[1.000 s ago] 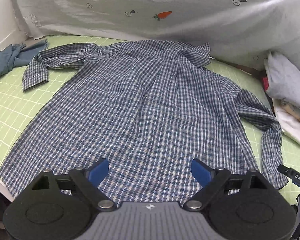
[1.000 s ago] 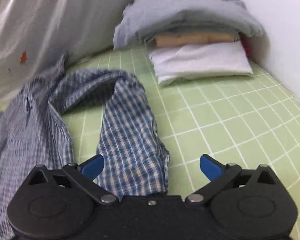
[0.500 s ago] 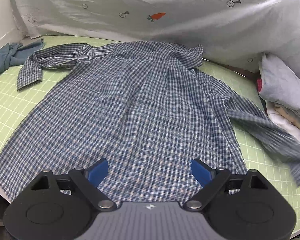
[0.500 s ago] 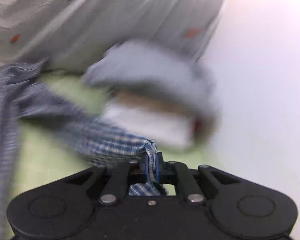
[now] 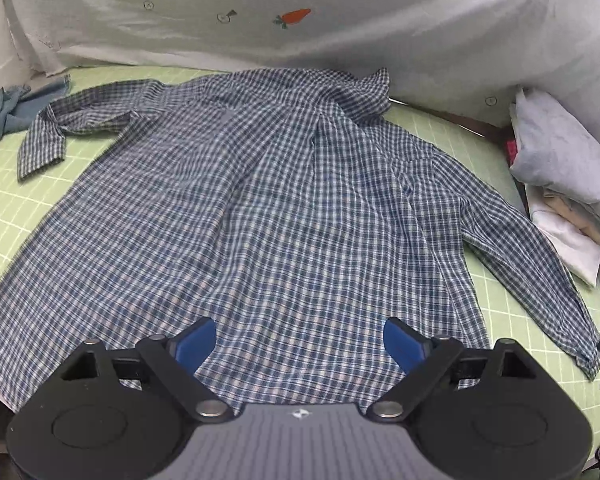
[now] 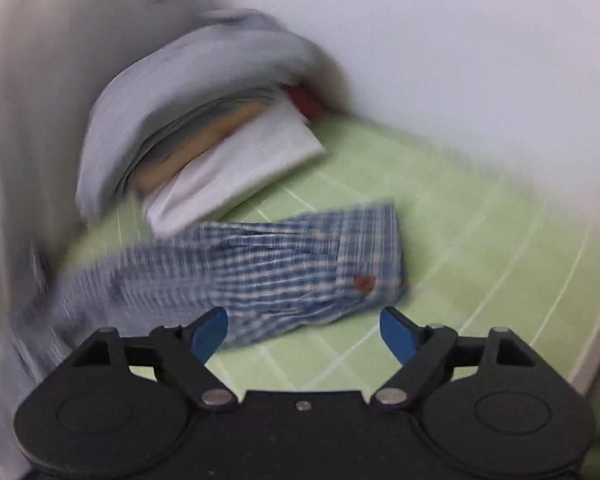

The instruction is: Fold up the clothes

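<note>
One mat (image 5: pixel 4 216), green w/ a pale grid, carries everything. One sheet (image 5: pixel 340 32), grey-white w/ carrot prints, hangs along the mat's far edge.

One shirt (image 5: pixel 284 216): blue-and-white check, long-sleeved, spread flat on the mat w/ collar toward the far edge and hem at the near edge. Body is smooth but for a few soft creases down the middle. 2 sleeves: the left one runs out toward the far-left corner, cuff bent back; the right one lies straight along the body's right side, pointing to the near-right corner. In the right wrist view that sleeve's cuff (image 6: pixel 364 256) lies flat on the mat, one brown button showing; view is motion-blurred.

One stack (image 5: pixel 560 184) of folded clothes at the mat's right edge, near the far-right corner: grey on top, tan below it, white at the bottom, a bit of red behind. One blue-grey cloth (image 5: pixel 4 112) crumpled at the far-left corner.

2 grippers. Left gripper (image 5: pixel 300 344) hangs over the hem at the near edge, jaws wide, nothing between them. Right gripper (image 6: pixel 304 332) sits just before the cuff, jaws wide, not gripping it.
</note>
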`<act>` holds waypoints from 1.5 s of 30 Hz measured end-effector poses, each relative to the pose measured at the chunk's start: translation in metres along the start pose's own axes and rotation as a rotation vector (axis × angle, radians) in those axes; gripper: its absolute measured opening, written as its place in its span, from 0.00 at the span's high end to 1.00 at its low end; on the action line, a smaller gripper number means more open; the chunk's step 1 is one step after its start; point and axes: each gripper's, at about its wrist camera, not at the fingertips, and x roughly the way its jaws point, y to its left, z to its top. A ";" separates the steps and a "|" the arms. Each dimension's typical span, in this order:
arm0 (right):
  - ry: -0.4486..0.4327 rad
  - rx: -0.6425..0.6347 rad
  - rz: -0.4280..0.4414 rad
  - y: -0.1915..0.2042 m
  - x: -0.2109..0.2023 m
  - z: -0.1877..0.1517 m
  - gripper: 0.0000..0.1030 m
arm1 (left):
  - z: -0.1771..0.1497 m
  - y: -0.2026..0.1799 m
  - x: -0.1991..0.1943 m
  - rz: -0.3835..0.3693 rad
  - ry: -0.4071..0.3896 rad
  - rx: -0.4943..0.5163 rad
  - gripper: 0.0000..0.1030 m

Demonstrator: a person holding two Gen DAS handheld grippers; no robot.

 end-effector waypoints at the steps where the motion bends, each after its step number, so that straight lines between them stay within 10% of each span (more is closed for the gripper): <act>1: 0.008 0.029 -0.036 0.000 0.007 0.000 0.18 | 0.001 -0.001 0.000 0.000 0.001 0.003 0.12; 10: -0.040 -0.430 -0.341 0.020 0.056 0.004 0.30 | 0.005 0.000 -0.003 0.021 -0.007 -0.005 0.12; 23: -0.086 -0.455 -0.537 0.014 0.070 0.030 0.22 | 0.011 0.040 -0.012 0.117 -0.010 -0.053 0.12; 36: 0.001 -0.670 -0.073 0.165 0.037 -0.101 0.00 | 0.032 0.130 -0.016 0.174 -0.001 -0.079 0.11; 45: 0.067 -0.748 -0.003 0.287 0.000 -0.222 0.00 | 0.073 0.246 0.009 0.136 -0.005 -0.014 0.11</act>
